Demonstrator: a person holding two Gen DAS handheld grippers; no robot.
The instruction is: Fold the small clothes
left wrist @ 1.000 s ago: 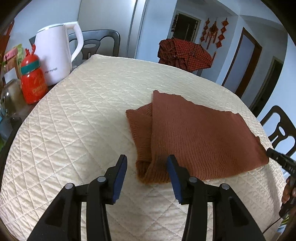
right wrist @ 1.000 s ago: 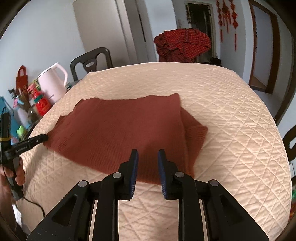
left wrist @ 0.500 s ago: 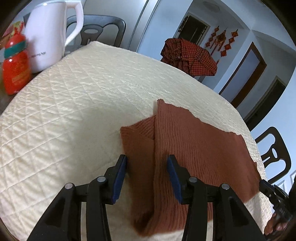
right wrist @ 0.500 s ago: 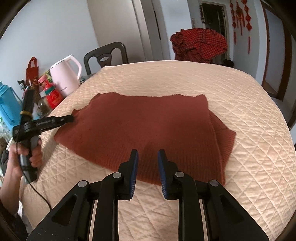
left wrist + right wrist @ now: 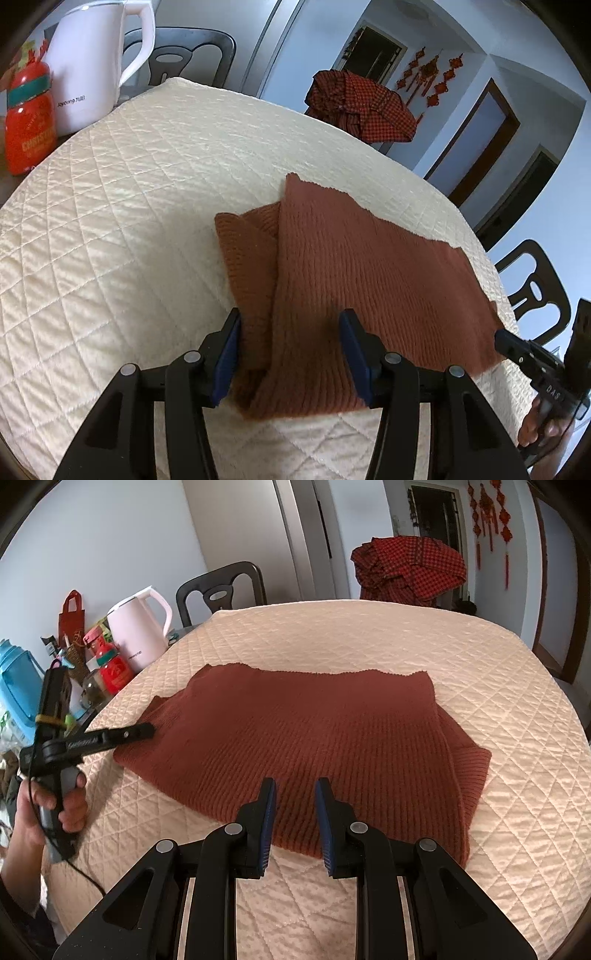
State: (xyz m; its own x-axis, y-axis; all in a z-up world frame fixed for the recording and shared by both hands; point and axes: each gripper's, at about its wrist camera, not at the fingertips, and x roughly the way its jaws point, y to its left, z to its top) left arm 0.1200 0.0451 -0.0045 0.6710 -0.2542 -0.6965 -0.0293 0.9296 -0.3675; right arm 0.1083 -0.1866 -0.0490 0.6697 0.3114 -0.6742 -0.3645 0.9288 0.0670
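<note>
A rust-brown ribbed knit garment (image 5: 369, 273) lies folded flat on the cream quilted table cover (image 5: 147, 206); it also shows in the right wrist view (image 5: 314, 731). A narrower folded layer sticks out at one end (image 5: 247, 251). My left gripper (image 5: 291, 350) is open, its jaws astride the garment's near edge. My right gripper (image 5: 295, 812) is open with a narrow gap, just above the garment's near edge. The left gripper also shows from the side in the right wrist view (image 5: 140, 731), at the garment's far corner.
A white kettle (image 5: 88, 62) and a red jar (image 5: 29, 122) stand off the table's left edge. A blue jug (image 5: 18, 690) stands there too. Dark chairs (image 5: 192, 55) (image 5: 532, 280) ring the table. Red checked cloth (image 5: 362, 107) is draped beyond the far edge.
My left gripper has moved forward over the garment's near edge, staying open. My right gripper has drawn back and shifted along the edge, its narrow gap unchanged.
</note>
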